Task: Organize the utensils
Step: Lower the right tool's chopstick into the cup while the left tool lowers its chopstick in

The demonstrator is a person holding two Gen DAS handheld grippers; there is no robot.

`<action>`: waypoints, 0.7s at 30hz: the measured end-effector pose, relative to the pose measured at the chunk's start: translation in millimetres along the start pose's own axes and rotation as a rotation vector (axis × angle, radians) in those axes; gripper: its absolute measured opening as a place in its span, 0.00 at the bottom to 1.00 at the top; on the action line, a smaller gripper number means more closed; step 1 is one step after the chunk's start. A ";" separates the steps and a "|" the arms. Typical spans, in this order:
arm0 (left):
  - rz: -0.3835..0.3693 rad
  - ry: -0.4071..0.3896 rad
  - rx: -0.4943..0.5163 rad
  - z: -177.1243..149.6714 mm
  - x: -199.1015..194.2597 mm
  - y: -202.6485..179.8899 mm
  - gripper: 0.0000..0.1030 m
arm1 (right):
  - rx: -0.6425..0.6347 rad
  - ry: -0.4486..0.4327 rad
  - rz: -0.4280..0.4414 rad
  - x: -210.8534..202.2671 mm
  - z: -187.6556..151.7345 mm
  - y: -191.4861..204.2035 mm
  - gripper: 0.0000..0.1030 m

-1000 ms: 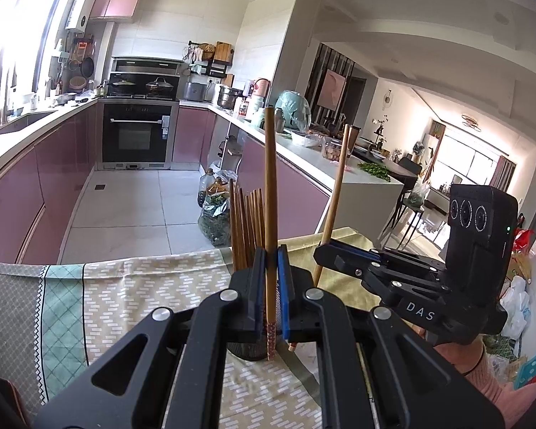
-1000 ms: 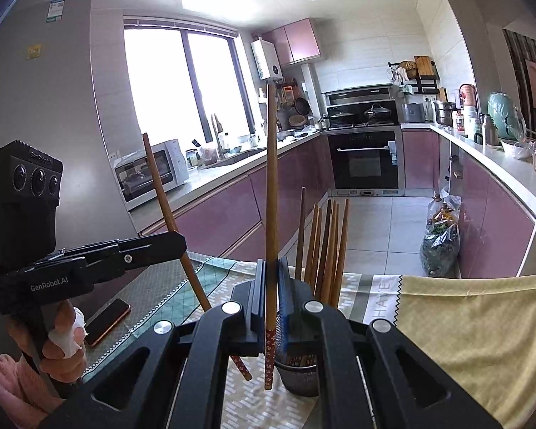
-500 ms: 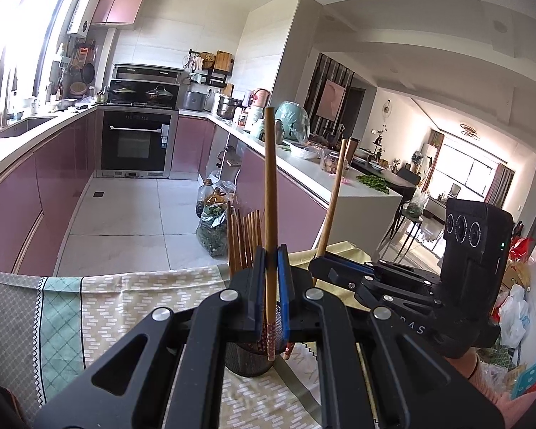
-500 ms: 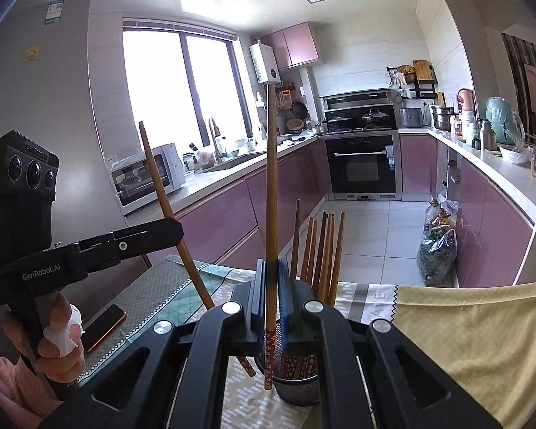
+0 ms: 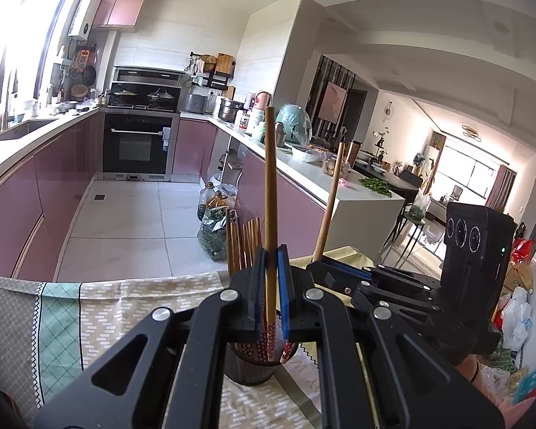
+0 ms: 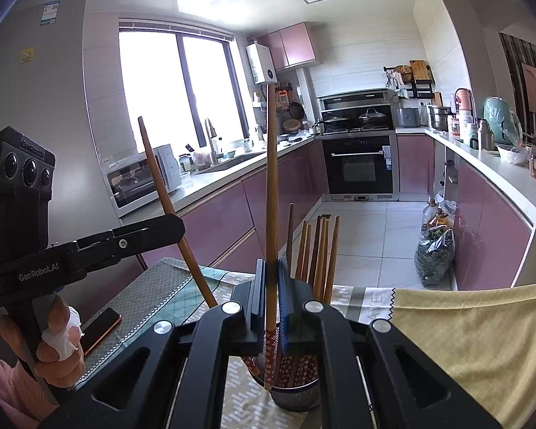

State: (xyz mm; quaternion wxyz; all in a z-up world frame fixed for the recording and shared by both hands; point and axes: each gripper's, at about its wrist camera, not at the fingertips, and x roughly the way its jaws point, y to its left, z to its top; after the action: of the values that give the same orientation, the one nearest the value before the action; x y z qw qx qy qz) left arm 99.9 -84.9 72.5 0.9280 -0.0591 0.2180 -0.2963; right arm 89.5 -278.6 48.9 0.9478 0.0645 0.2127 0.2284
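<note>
You are gripping one chopstick in each hand, and both jaw pairs are pressed tight on the wood. Your left gripper (image 5: 270, 286) is clamping the left chopstick (image 5: 269, 186) near its patterned lower end; the shaft is standing almost upright between the blue pads, rising well above the jaws. Just below and beyond those jaws the chopstick holder (image 5: 252, 366) is sitting on the patterned tablecloth (image 5: 125, 300), and the chopstick's decorated tip is dipping into its mouth. A bundle of other chopsticks (image 5: 244, 243) is standing in the holder, just left of your jaws.

Your right gripper (image 6: 270, 300) is pinching the right chopstick (image 6: 271, 193) in the same way, upright, with its red-patterned end hanging below the jaws inside the holder's rim. The bundle is showing just right of these jaws. To their left, your left hand (image 6: 53, 343) is wrapping the other tool's handle, one finger bandaged in white, and its chopstick is slanting toward the holder. A phone (image 6: 102, 329) is lying on the cloth near that hand, and a yellow cloth (image 6: 464, 332) is covering the table to the right of the jaws.
</note>
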 end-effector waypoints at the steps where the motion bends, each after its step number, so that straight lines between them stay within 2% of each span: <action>1: 0.001 0.001 0.001 -0.9 0.5 -0.7 0.07 | 0.001 0.001 -0.001 0.3 -0.1 -0.2 0.05; 21: 0.032 0.023 0.016 3.5 10.6 -10.6 0.07 | 0.006 0.011 -0.010 6.7 -1.3 -3.5 0.05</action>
State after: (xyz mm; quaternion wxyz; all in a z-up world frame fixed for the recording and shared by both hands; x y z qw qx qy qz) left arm 103.6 -99.7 74.3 0.9305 -0.0450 0.2271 -0.2839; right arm 95.7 -278.5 44.5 0.9476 0.0651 0.2189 0.2234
